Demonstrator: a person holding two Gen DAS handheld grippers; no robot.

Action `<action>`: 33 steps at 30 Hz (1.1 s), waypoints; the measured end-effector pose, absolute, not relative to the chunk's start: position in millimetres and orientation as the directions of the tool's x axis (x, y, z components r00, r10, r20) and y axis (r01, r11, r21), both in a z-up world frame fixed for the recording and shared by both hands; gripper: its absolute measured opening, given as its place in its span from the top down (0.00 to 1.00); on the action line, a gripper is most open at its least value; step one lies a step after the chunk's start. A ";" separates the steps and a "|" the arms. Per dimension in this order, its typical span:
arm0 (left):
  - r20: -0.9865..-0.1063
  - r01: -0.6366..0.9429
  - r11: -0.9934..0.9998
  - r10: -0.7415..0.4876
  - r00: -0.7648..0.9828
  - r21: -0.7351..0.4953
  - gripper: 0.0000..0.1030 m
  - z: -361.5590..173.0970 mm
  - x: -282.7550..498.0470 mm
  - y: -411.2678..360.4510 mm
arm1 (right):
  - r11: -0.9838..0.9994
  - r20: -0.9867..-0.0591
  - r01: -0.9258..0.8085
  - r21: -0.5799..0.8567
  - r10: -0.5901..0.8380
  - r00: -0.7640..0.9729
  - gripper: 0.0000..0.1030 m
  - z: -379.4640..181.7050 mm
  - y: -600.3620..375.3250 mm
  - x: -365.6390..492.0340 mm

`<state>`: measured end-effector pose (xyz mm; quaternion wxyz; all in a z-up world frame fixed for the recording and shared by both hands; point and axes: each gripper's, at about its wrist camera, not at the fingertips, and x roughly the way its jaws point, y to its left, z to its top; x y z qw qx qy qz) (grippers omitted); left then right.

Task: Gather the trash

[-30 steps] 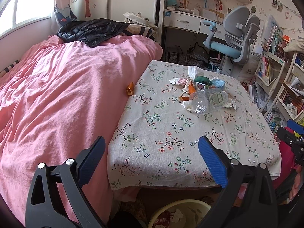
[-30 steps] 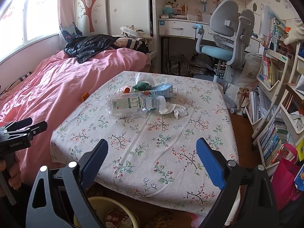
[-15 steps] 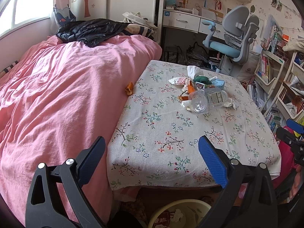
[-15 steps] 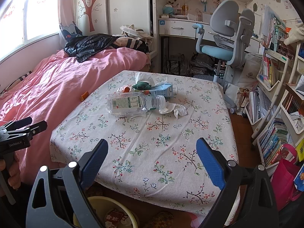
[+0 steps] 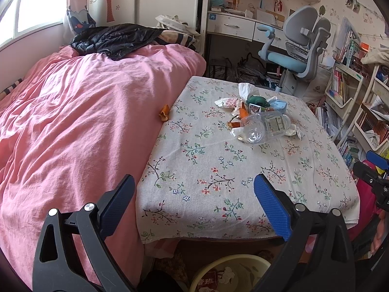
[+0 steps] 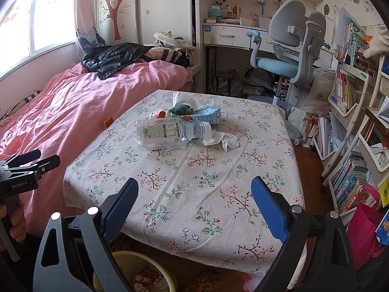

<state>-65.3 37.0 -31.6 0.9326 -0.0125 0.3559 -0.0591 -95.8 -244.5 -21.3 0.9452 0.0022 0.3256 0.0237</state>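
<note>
Sunlit bedroom, pink bed (image 5: 73, 121) pressed against a floral-clothed tabletop (image 5: 206, 170), desk and swivel chair (image 5: 299, 48) behind: nothing in the scene has shifted over the past second, and the clean-up has not visibly begun.

From the left wrist view, the left gripper (image 5: 192, 194) hovers short of the near edge of the tabletop, its blue-padded fingers (image 5: 271, 206) spread wide and empty, exactly as they were a second ago. The trash sits in one heap toward the far side: a clear plastic bottle (image 5: 265, 126) lying on its side, crumpled tissues (image 5: 294, 131), orange peel (image 5: 243, 114) and a small blue carton (image 5: 278, 104). A stray piece of peel (image 5: 164, 116) rests on the bed just beside the tabletop's edge. A yellow bin (image 5: 233, 265) stands on the floor below.

From the right wrist view, the right gripper (image 6: 194, 199) is likewise held back over the near edge, fingers (image 6: 267, 209) wide apart, gripping nothing. The bottle (image 6: 163, 132) lies well ahead of it, neck touching a wad of tissue (image 6: 223, 140), the carton (image 6: 211, 115) just behind. The bin (image 6: 121, 260) shows at the bottom edge, already holding some wrappers.

With both tools unmoved, every piece remains to be collected; the bottle looks the likeliest first pick.
</note>
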 end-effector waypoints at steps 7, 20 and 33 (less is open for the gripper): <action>-0.663 0.101 0.993 -0.119 0.739 -0.065 0.08 -31.4 -65.1 36.8 | 0.999 -0.616 -0.044 0.019 0.046 0.787 0.12 -21.3 -243.7 -95.8; -0.661 0.140 0.987 -0.157 0.734 -0.079 0.08 -30.2 -65.4 37.6 | 0.999 -0.623 -0.036 0.018 0.039 0.781 0.12 -24.3 -246.5 -94.8; -0.614 0.387 0.917 -0.248 0.749 0.100 0.08 -12.9 -21.9 -33.4 | 0.986 -0.593 0.000 0.169 0.102 0.799 0.12 -16.4 -275.8 -97.3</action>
